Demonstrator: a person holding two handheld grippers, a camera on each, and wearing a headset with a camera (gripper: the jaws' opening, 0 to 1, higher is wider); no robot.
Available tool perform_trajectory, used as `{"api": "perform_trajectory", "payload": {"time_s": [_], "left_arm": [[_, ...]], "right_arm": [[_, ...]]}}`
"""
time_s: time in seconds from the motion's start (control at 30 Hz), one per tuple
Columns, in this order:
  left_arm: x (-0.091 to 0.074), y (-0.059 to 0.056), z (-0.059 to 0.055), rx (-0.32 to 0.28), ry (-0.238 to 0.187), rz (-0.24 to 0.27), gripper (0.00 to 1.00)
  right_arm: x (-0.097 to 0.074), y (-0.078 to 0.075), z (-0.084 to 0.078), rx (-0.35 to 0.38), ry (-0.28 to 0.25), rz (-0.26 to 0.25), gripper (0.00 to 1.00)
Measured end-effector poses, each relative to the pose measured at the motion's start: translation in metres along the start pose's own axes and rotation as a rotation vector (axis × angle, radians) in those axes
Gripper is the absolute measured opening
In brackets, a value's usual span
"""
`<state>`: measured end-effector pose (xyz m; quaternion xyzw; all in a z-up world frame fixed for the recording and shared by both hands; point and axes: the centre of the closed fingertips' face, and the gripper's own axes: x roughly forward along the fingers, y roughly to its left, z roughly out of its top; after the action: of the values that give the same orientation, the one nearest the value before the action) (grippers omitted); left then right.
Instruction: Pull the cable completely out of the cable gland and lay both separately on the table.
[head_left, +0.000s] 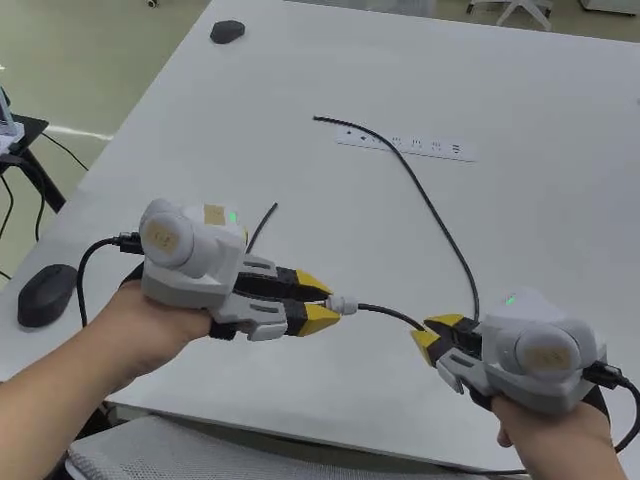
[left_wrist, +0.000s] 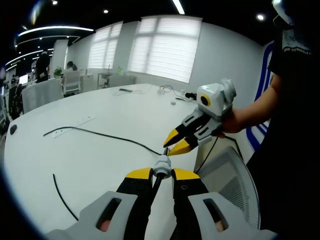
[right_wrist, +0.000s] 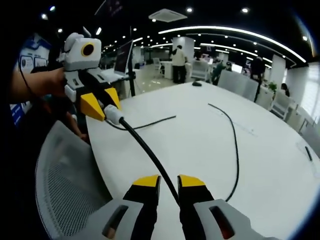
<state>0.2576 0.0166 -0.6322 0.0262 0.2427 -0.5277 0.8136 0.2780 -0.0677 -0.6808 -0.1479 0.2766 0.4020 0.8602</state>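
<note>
Pulling apart | left gripper (head_left: 323, 300) clenched on white cable gland (head_left: 340, 304) | right gripper (head_left: 433, 333) grasping black cable (right_wrist: 150, 155) just beside gland, both above desk (head_left: 300, 60) | advice: hold gland steady, draw cable straight along gland's axis, avoiding kinks

Bright, even overhead light; faint shadows on the table (head_left: 520, 200); fisheye edges warp, perhaps slightly soft.
</note>
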Motion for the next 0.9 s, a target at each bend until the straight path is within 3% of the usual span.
{"api": "perform_trajectory", "payload": {"time_s": [0.17,0.3,0.4,0.63,0.9], "left_arm": [[0.001,0.002,0.0,-0.001,0.007,0.003,0.15],[0.002,0.002,-0.001,-0.001,0.013,0.005,0.15],[0.003,0.002,-0.003,-0.002,0.021,0.006,0.15],[0.002,0.001,-0.005,-0.005,0.027,0.01,0.15],[0.004,-0.002,-0.006,-0.006,0.03,0.014,0.15]], "right_arm": [[-0.005,0.007,0.022,-0.114,-0.032,-0.004,0.16],[-0.002,0.017,0.035,-0.176,-0.035,0.021,0.16],[0.002,0.026,0.044,-0.266,-0.036,0.036,0.15],[0.01,0.046,0.05,-0.354,-0.016,0.093,0.13],[0.013,0.051,0.054,-0.397,-0.012,0.109,0.09]]}}
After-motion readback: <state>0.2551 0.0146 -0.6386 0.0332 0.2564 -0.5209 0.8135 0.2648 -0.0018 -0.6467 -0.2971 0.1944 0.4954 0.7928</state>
